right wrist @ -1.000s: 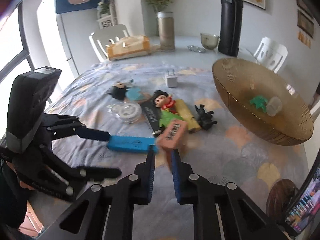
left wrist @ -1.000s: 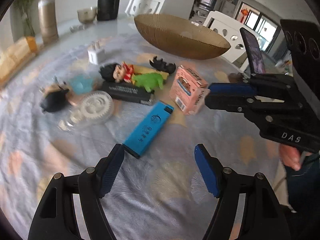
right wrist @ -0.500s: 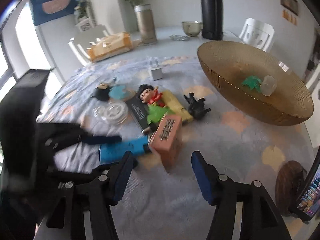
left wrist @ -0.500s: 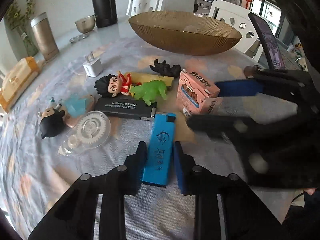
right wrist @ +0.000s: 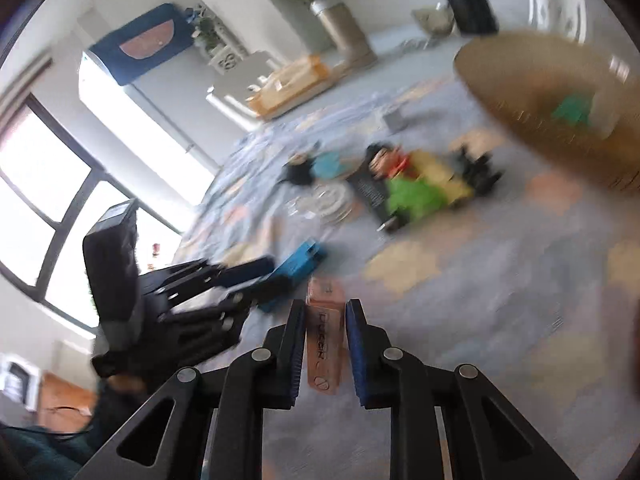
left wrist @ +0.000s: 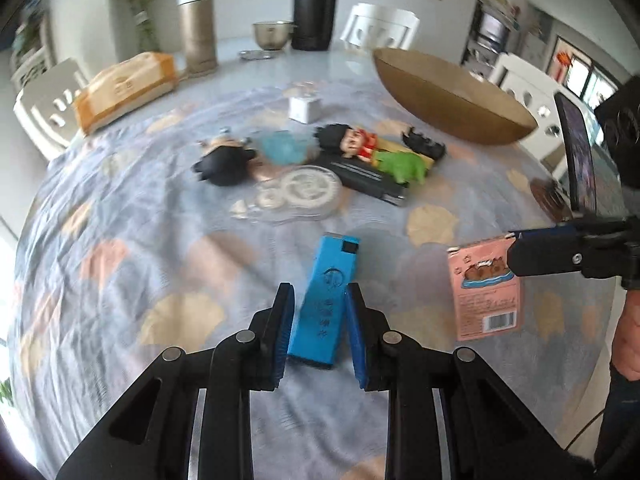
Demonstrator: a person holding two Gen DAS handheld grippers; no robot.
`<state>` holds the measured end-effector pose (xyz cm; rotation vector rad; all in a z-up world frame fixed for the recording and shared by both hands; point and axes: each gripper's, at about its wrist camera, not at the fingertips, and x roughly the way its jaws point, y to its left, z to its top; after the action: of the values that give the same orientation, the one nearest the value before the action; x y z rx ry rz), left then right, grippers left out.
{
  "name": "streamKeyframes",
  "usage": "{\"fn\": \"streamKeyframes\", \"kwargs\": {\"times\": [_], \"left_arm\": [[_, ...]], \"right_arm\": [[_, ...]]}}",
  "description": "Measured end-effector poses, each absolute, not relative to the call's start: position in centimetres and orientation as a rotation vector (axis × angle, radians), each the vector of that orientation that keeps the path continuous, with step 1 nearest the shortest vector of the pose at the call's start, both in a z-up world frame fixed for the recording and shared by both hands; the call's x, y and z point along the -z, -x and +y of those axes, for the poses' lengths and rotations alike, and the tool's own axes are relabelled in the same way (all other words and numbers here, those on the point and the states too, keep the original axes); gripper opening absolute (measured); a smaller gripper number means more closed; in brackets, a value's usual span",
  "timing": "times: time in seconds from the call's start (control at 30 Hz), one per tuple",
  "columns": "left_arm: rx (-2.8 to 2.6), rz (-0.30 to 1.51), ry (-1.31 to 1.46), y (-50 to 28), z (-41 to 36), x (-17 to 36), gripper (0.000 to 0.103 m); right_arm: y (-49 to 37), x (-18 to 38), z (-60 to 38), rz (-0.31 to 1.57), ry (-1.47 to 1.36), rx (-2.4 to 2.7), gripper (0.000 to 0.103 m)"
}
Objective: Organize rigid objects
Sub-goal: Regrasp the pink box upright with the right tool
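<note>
My left gripper (left wrist: 319, 294) is shut on a flat blue box (left wrist: 328, 292), its pads pressing both long sides low over the flowered tablecloth (left wrist: 120, 280). In the right wrist view, blurred by motion, my right gripper (right wrist: 326, 308) has its jaws closing tight on a pink carton (right wrist: 324, 344), which stands on edge between the pads. That pink carton (left wrist: 486, 284) shows at the right of the left wrist view, gripped at its top corner. The left gripper (right wrist: 240, 276) and the blue box (right wrist: 298, 264) appear just left of the carton. A brown bowl (left wrist: 452, 96) stands at the back right.
Beyond the grippers lie a clear tape dispenser (left wrist: 296, 194), a black box (left wrist: 368, 180), a green dinosaur (left wrist: 400, 166), two small figures and a white charger (left wrist: 305, 108). A phone on a stand (left wrist: 578, 160) is at the right edge. A tissue box (left wrist: 124, 90) and a metal canister (left wrist: 197, 30) stand at the back.
The left gripper shut on the blue box and drew it away from the pile. The right gripper opened, then shut again on the pink carton, and its view has rolled.
</note>
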<state>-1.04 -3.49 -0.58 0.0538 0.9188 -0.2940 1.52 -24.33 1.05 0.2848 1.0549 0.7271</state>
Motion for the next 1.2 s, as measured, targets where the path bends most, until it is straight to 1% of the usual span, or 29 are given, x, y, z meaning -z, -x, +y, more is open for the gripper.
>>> {"fn": "streamKeyframes", "kwargs": {"times": [0.13,0.27,0.3,0.33,0.37,0.4,0.43,0.47,0.5,0.53,0.57,0.6,0.67,0.97,1.03,1.07,1.13,1.2], "left_arm": [[0.279,0.904,-0.046,1.0,-3.2,0.7,0.023],[0.304,0.894,-0.028,0.8,-3.3,0.9,0.023],[0.311,0.895,-0.024,0.8,-3.2,0.9,0.025],[0.321,0.904,-0.019,0.6,-3.1,1.1,0.028],[0.324,0.913,-0.015,0.6,-3.1,1.3,0.030],[0.321,0.921,-0.015,0.5,-3.0,1.4,0.036],[0.325,0.930,-0.015,0.4,-3.1,1.5,0.036],[0.331,0.936,-0.017,0.4,-3.2,1.6,0.036],[0.331,0.933,-0.024,0.5,-3.2,1.6,0.036],[0.331,0.931,-0.035,0.5,-3.4,1.6,0.037],[0.331,0.930,-0.047,0.6,-3.6,1.7,0.038],[0.331,0.928,-0.061,0.7,-3.8,1.7,0.039],[0.327,0.925,-0.084,0.8,-4.1,1.7,0.040],[0.312,0.918,-0.120,0.9,-4.5,1.8,0.041],[0.305,0.917,-0.128,0.9,-4.6,1.8,0.041],[0.302,0.916,-0.133,1.0,-4.7,1.8,0.041],[0.295,0.915,-0.145,1.0,-4.8,1.8,0.041],[0.292,0.916,-0.150,0.9,-4.9,1.8,0.042]], "right_arm": [[-2.5,-0.7,-24.5,1.056,-0.228,-0.608,0.020],[-3.3,0.0,-25.3,1.053,-0.240,-0.512,0.020],[-3.4,0.1,-25.5,1.060,-0.243,-0.502,0.020],[-3.3,0.3,-25.9,1.070,-0.258,-0.499,0.021],[-3.0,0.5,-26.1,1.079,-0.277,-0.505,0.024],[-2.7,0.5,-26.4,1.084,-0.294,-0.516,0.026],[-2.3,0.6,-26.6,1.085,-0.308,-0.525,0.028],[-1.8,0.6,-26.8,1.083,-0.318,-0.530,0.036],[-1.0,0.6,-26.7,1.080,-0.321,-0.529,0.049],[-0.3,0.8,-26.5,1.081,-0.322,-0.529,0.055],[0.3,1.0,-26.1,1.086,-0.322,-0.534,0.066],[0.7,1.1,-25.7,1.093,-0.319,-0.542,0.067],[1.2,1.5,-24.1,1.101,-0.288,-0.538,0.067],[1.2,1.4,-19.3,1.011,-0.038,-0.321,0.067],[1.0,1.6,-18.5,0.978,0.036,-0.270,0.061],[1.1,1.7,-18.5,0.966,0.067,-0.255,0.053],[1.5,1.8,-18.2,0.935,0.139,-0.258,0.049],[1.9,1.6,-18.5,0.926,0.176,-0.282,0.042]]}}
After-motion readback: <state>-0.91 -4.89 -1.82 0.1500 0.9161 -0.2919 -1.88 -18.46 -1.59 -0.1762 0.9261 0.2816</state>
